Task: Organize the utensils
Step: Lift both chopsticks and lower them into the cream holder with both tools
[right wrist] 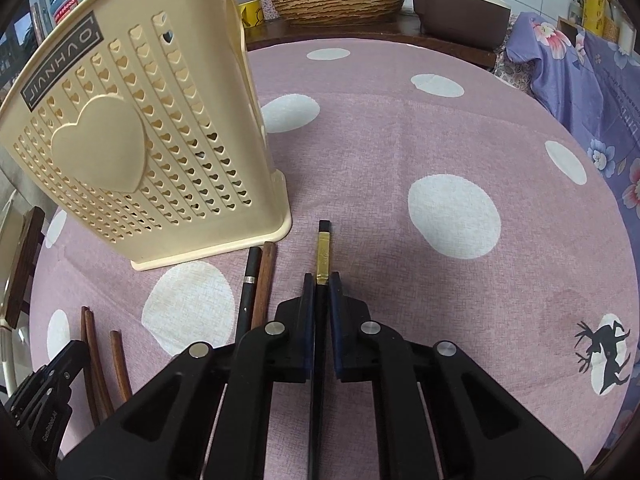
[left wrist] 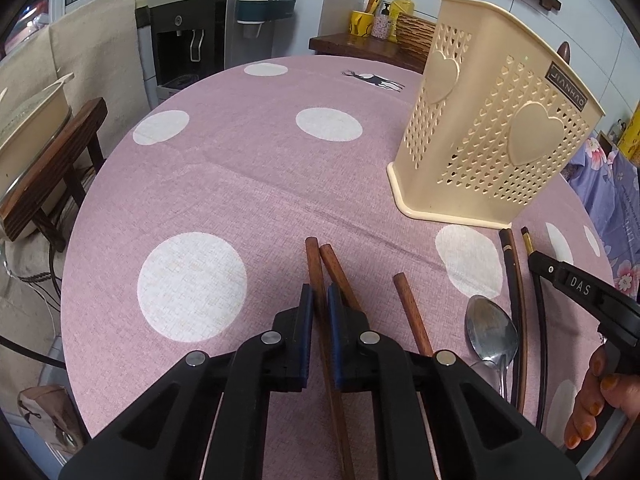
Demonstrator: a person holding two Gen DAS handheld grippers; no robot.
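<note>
- The left gripper (left wrist: pixel 319 308) is low over the pink tablecloth (left wrist: pixel 248 184) with white dots, and its two blue-padded fingers (left wrist: pixel 306 312) are closed on one brown wooden chopstick (left wrist: pixel 316 276), which passes between the pads and sticks out toward 12 o'clock.
- A second brown chopstick (left wrist: pixel 338 272) lies just beside the held one, at its 1 o'clock side, and it goes under the right finger of this gripper; the tips of the two are almost touching.
- A third brown chopstick (left wrist: pixel 412 312) lies on the cloth at 3 o'clock from the left gripper, apart from the pair.
- A metal spoon (left wrist: pixel 491 334) lies further toward 3 o'clock, bowl facing up, near two dark chopsticks (left wrist: pixel 516 304).
- The right gripper (right wrist: pixel 320 292) has its fingers (right wrist: pixel 335 304) pressed together on a black chopstick with a gold band (right wrist: pixel 323 258); the gold end points toward 12 o'clock.
- In the right wrist view, one black chopstick with a silver ring (right wrist: pixel 250 280) and one brown stick (right wrist: pixel 264 276) lie side by side at 10 o'clock from this gripper, their ends close to the foot of the holder.
- The cream utensil holder (right wrist: pixel 132 128), with heart-shaped holes, stands upright on the cloth at 10 o'clock from the right gripper, and at 1 o'clock from the left one.
- I cannot tell what is inside the holder.
</note>
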